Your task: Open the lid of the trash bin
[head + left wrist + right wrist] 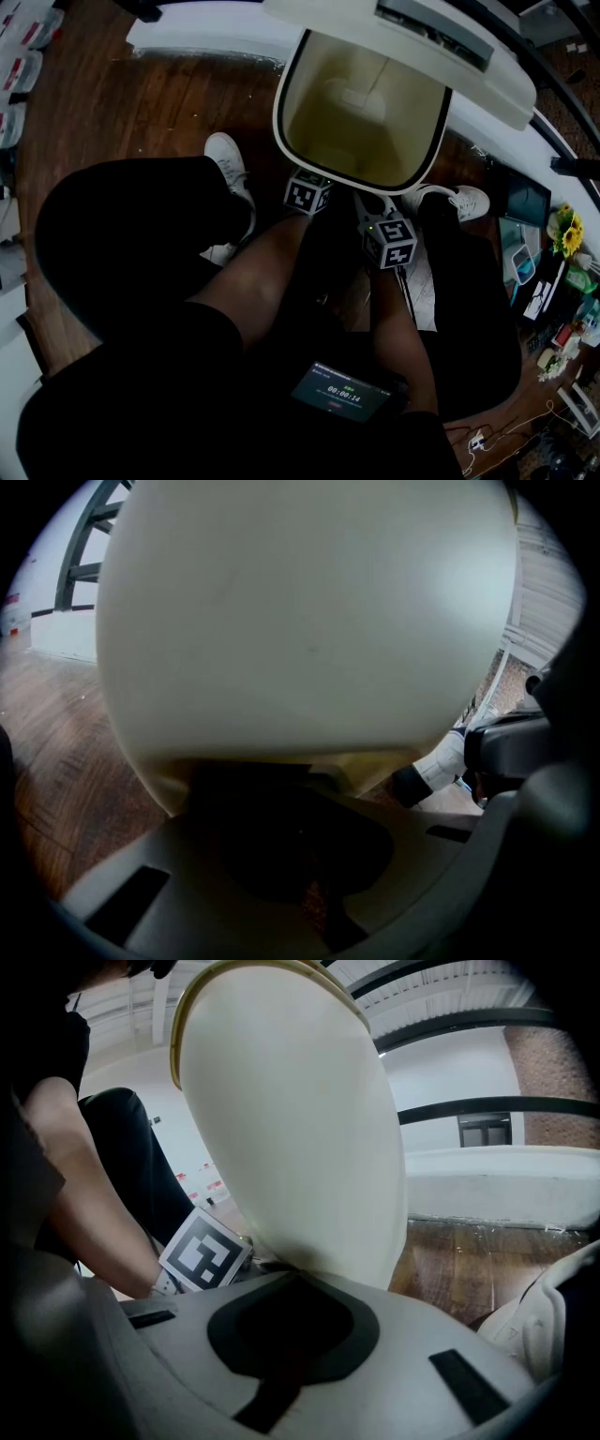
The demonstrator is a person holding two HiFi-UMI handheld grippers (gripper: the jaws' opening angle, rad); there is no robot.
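Note:
The cream trash bin (281,103) stands right in front of me on the wood floor, its lid (412,37) swung up and back so the hollow inside shows. Low against the bin's near wall are my left gripper (308,190) and right gripper (380,220), side by side, with the tips hidden below the rim. The bin's rounded wall (309,621) fills the left gripper view, just past the left gripper (291,855). From the right gripper (291,1335) I see the bin (300,1147) and the left gripper's marker cube (202,1251). Both jaws look closed, with nothing between them.
The person's white shoes (228,164) (459,199) stand on either side of the bin's base. A timer screen (342,392) sits at the lap. A cluttered desk (562,281) lies to the right, and a white curved wall (206,37) runs behind the bin.

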